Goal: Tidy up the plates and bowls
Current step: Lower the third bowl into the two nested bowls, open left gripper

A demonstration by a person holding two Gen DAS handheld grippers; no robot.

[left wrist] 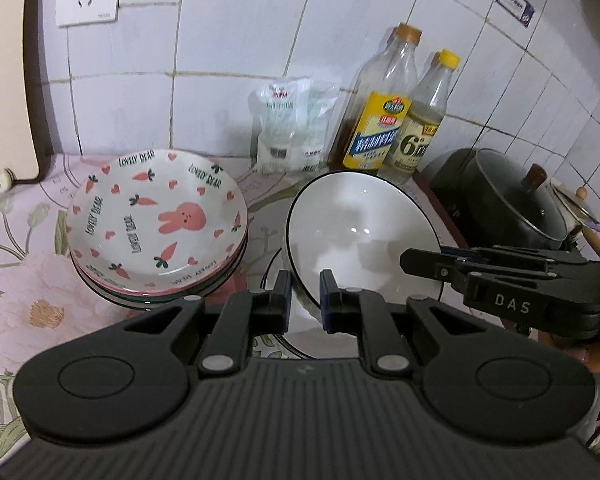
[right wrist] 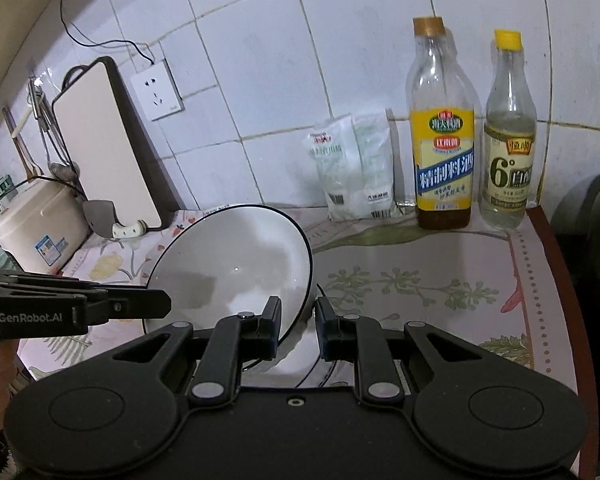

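Note:
A white bowl with a black rim (left wrist: 360, 232) is tilted up above another white dish (left wrist: 300, 328) on the counter. My left gripper (left wrist: 305, 294) is shut on the bowl's near rim. My right gripper (right wrist: 298, 320) is shut on the same bowl's rim (right wrist: 236, 264) from the other side; its arm shows in the left wrist view (left wrist: 500, 276). A stack of plates with pink rabbit and carrot print (left wrist: 156, 216) sits to the left of the bowl.
Two bottles (right wrist: 444, 152) (right wrist: 508, 148) and salt bags (right wrist: 356, 168) stand against the tiled wall. A dark pot with a lid (left wrist: 508, 200) is at the right. A cutting board (right wrist: 108, 148) and a rice cooker (right wrist: 36, 224) are at the left.

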